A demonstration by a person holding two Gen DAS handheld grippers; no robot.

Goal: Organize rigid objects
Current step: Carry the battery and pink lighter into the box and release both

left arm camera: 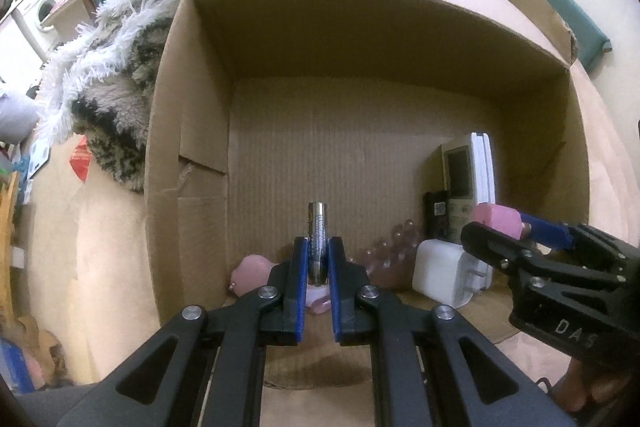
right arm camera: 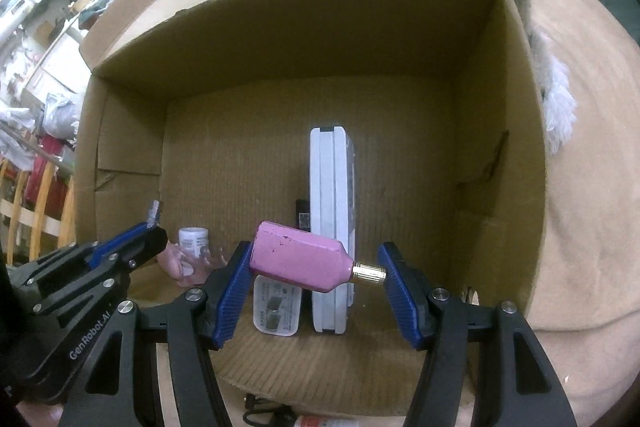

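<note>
Over the open cardboard box I have both tools pointing steeply down. My left hand-held gripper is pressed together on a slim silvery battery, its long axis running along the fingers, one end poking out past the tips. My right hand-held gripper pinches a pink bottle lengthwise — base on the left pad, gold cap on the right — so its long axis lies across the jaws, cap end tilted slightly down. Its pink paint is chipped in dark specks. Below, a white charger lies beside a white slab-shaped case standing on edge.
</note>
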